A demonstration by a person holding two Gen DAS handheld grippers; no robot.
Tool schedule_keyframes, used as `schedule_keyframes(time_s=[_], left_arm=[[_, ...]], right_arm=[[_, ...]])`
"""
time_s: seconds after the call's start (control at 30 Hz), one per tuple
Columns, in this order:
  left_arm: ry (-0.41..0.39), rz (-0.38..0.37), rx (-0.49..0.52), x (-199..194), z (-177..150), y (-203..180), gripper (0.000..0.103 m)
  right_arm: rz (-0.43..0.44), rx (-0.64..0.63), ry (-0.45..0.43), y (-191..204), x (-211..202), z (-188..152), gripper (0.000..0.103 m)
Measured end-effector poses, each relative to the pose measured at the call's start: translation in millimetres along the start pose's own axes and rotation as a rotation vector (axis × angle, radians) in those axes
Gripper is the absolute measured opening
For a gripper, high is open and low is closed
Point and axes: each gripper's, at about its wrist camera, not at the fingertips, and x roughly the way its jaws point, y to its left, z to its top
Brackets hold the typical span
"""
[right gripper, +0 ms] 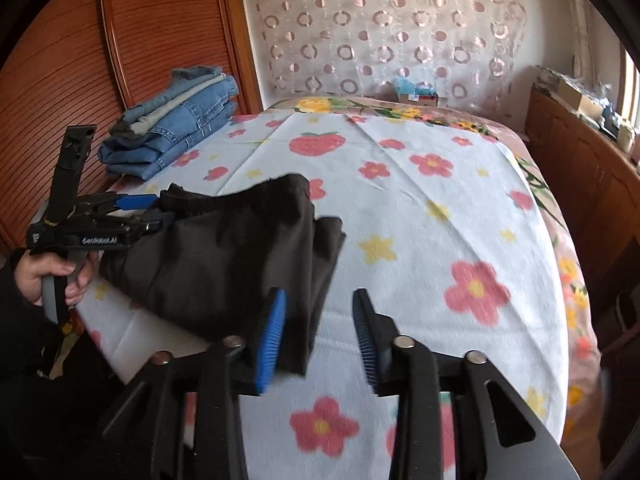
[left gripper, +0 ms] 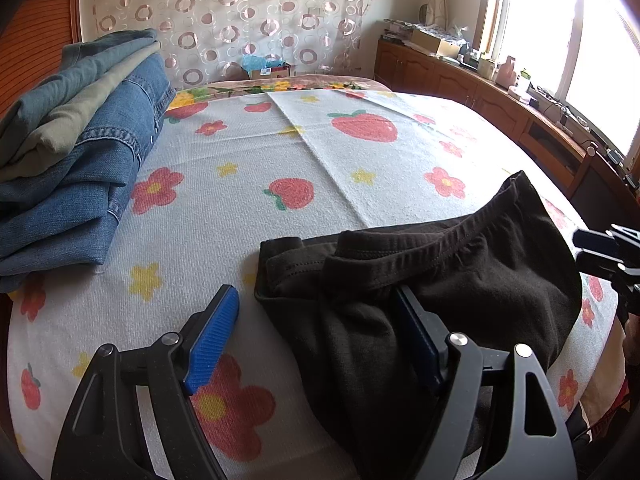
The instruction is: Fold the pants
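Strawberry-print bed [left gripper: 248, 152] carries the black pants [left gripper: 440, 280], lying crosswise between both tools; left tool [left gripper: 320, 332] and right tool [right gripper: 320, 336] gape apart, unclamped.

A bed with a strawberry-and-flower blanket [left gripper: 248, 152] fills the room's middle. At twelve o'clock hangs a circle-patterned curtain [left gripper: 228, 12]. At two o'clock, a bright window [left gripper: 560, 28] lights a low wooden cabinet [left gripper: 452, 80]. Ribbed wooden panelling [right gripper: 80, 72] stands at ten o'clock.
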Motion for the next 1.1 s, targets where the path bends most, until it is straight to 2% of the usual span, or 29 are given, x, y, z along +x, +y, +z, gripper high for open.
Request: schedule_keyframes(time_s=[0.43,0.57,0.8,1.1], left_arm=[[0.0,0.0,0.0,0.1,0.1,0.2,0.079],[0.0,0.0,0.0,0.0,0.0,0.0,0.079],[-0.001,0.0,0.001,0.1,-0.4,-0.1,0.079],[-0.001,0.001,0.001,0.3,0.1,-0.1,0.079]], right_arm=[[-0.018,-0.048,0.03,8.7,52.8,32.0,0.047],[-0.015,-0.033,0.062,5.8,65.9,35.8,0.049],[-0.047,-0.042,0.071,6.8,75.2,32.2,0.063],[-0.045,-0.033,0.06,4.7,77.2,29.4,0.069]])
